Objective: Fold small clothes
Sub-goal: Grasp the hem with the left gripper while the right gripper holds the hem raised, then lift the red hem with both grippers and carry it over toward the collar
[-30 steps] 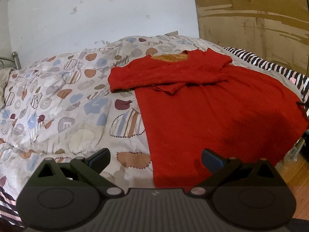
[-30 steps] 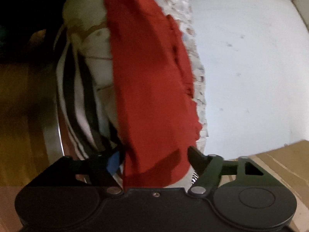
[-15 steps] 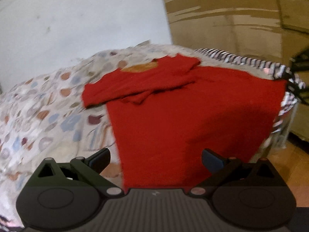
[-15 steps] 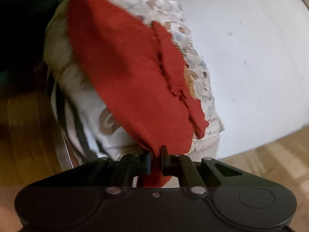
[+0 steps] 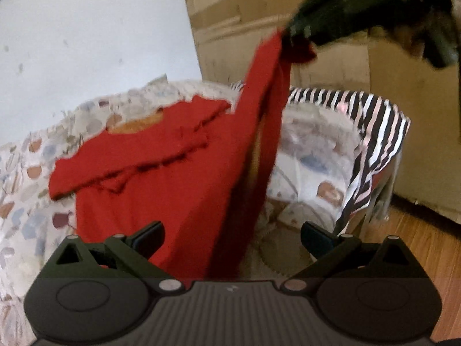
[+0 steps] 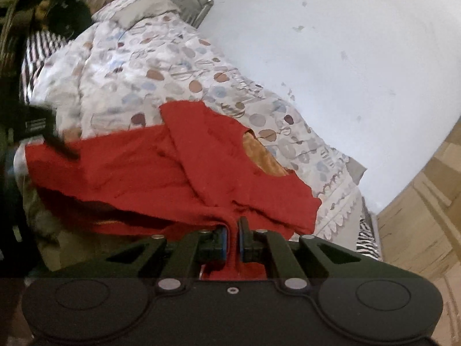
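Right wrist view: right gripper (image 6: 232, 235) jaws pinching red dress (image 6: 184, 170) hem corner. Carry it toward orange neckline (image 6: 263, 155), keep edge taut. Left gripper (image 5: 232, 238) jaws spread, hem between them; pinch there.

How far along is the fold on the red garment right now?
Done: both sleeves look folded across the chest of the red garment. In hand: the right gripper is shut on a hem corner, lifted off the patterned duvet. The left gripper is open, holding nothing. Left: laying the lifted side over and squaring up.

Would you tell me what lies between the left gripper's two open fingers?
The red garment: its lower edge hangs between the left gripper's fingers, touching neither, in the left wrist view.
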`<state>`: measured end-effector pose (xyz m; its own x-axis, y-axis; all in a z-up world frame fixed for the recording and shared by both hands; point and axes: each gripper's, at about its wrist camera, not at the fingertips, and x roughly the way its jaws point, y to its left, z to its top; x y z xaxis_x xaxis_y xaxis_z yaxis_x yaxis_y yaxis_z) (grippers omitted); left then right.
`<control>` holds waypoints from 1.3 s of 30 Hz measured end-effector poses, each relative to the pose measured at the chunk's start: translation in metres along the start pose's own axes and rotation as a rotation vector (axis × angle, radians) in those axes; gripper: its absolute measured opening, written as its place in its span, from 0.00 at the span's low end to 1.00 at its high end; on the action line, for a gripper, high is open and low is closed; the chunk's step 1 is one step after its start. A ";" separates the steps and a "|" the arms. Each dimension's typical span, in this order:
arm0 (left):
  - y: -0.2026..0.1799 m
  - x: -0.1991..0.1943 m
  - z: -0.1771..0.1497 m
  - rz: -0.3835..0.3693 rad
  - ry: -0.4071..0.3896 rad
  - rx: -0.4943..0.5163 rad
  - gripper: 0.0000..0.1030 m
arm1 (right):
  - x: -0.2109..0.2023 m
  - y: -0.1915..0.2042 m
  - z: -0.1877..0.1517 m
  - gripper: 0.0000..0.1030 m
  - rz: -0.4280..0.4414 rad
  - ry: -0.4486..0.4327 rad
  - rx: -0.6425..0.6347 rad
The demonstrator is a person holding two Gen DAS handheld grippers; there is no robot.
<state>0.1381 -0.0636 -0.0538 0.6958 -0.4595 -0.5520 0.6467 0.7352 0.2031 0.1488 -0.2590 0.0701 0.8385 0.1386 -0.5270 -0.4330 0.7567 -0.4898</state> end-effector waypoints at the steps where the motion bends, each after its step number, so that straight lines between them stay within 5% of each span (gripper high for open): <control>1: 0.000 0.007 -0.001 0.016 0.019 -0.007 0.98 | 0.003 -0.004 0.004 0.06 0.009 0.001 0.018; 6: 0.009 0.025 -0.010 0.174 0.122 -0.020 0.79 | 0.008 -0.014 0.012 0.06 0.025 -0.013 0.049; 11: 0.029 0.011 -0.029 0.314 0.125 0.003 0.50 | 0.006 -0.018 0.010 0.06 0.024 -0.024 0.078; 16: 0.047 -0.010 -0.055 0.343 0.098 0.039 0.48 | 0.002 -0.020 0.002 0.06 -0.003 -0.040 0.131; 17: 0.050 -0.013 -0.058 0.339 0.091 0.043 0.42 | 0.001 -0.020 0.000 0.06 -0.008 -0.043 0.140; 25: 0.056 -0.033 -0.062 0.348 -0.055 0.042 0.07 | -0.012 -0.010 -0.021 0.06 -0.077 -0.086 0.223; 34: 0.059 -0.080 -0.032 0.410 -0.352 -0.020 0.05 | -0.038 0.015 -0.072 0.05 -0.244 -0.232 0.401; 39: 0.060 -0.109 -0.005 0.388 -0.434 -0.069 0.05 | -0.068 0.010 -0.077 0.04 -0.312 -0.323 0.467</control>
<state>0.0999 0.0332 0.0144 0.9512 -0.3020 -0.0630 0.3078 0.9144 0.2630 0.0619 -0.3101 0.0470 0.9905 -0.0026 -0.1377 -0.0243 0.9807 -0.1938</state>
